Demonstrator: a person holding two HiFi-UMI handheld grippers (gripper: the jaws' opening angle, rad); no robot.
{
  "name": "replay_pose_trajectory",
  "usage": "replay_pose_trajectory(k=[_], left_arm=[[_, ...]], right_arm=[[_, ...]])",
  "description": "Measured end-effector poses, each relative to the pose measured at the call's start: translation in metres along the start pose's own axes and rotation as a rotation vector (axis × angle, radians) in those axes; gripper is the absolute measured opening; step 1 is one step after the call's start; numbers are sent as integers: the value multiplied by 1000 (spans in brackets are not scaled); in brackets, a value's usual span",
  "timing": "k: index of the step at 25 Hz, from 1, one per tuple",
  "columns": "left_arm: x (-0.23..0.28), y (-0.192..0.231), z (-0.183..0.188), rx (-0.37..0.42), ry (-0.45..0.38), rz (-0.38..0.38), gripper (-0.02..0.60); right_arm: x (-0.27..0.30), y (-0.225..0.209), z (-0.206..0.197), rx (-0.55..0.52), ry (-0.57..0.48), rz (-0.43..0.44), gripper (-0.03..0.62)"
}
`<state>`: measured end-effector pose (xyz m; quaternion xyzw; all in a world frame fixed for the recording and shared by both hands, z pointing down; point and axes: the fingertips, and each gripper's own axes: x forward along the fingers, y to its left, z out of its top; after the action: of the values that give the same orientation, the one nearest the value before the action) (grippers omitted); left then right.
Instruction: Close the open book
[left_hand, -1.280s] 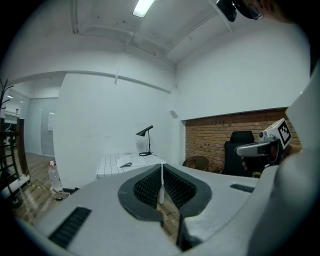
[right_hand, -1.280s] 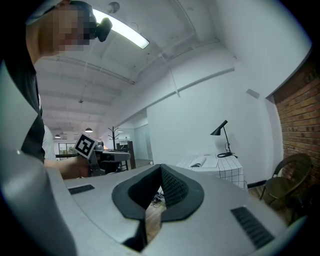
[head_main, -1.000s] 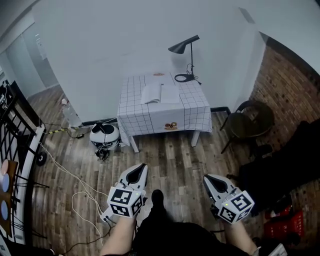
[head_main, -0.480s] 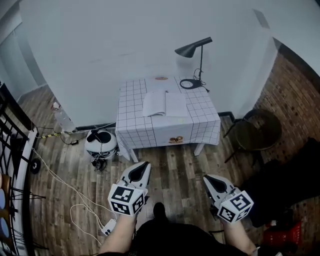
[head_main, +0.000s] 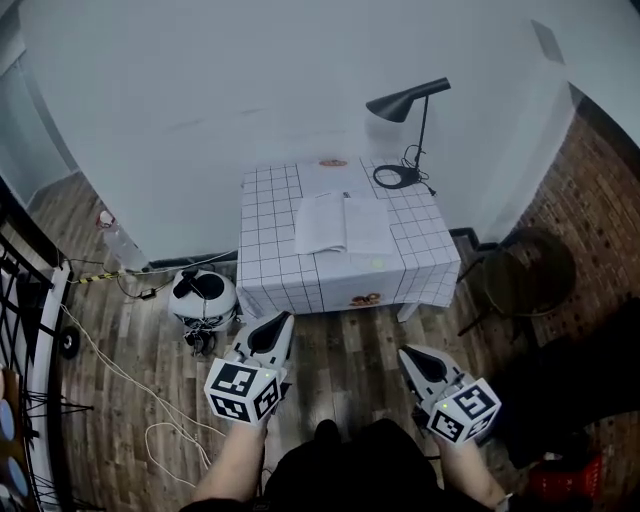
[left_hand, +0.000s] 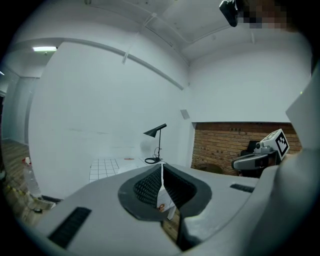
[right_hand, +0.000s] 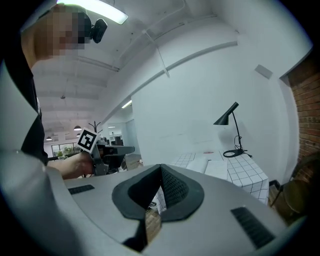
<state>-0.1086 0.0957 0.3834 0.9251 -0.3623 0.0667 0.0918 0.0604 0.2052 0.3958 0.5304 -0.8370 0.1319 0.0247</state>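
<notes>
An open book (head_main: 344, 224) lies flat, pages up, on a small table with a white checked cloth (head_main: 272, 275) against the white wall. It also shows in the right gripper view as the pale open book (right_hand: 214, 167). My left gripper (head_main: 277, 326) and right gripper (head_main: 409, 356) hover side by side over the wooden floor, well short of the table's front. Both point toward the table, and nothing is between their jaws. In the left gripper view the left gripper (left_hand: 161, 172) has its pads meeting at the tip. The right gripper (right_hand: 160, 175) looks the same in its own view.
A black desk lamp (head_main: 405, 103) stands at the table's far right corner. A white round appliance (head_main: 203, 293) and loose cables (head_main: 120, 365) lie on the floor to the table's left. A dark round chair (head_main: 527, 270) stands to its right, by the brick wall.
The table and book have drawn nearer and sit lower in the head view. Both grippers have travelled forward over the floor toward the table, still shut.
</notes>
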Motion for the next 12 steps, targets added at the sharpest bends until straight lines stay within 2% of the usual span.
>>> replay_pose_trajectory(k=[3, 6, 12], left_arm=[[13, 26, -6, -13, 21, 39, 17], [21, 34, -18, -17, 31, 72, 17], [106, 81, 9, -54, 60, 147, 17]], right_arm=[[16, -19, 0, 38, -8, -4, 3], [30, -29, -6, 41, -12, 27, 3], [125, -92, 36, 43, 38, 157, 3]])
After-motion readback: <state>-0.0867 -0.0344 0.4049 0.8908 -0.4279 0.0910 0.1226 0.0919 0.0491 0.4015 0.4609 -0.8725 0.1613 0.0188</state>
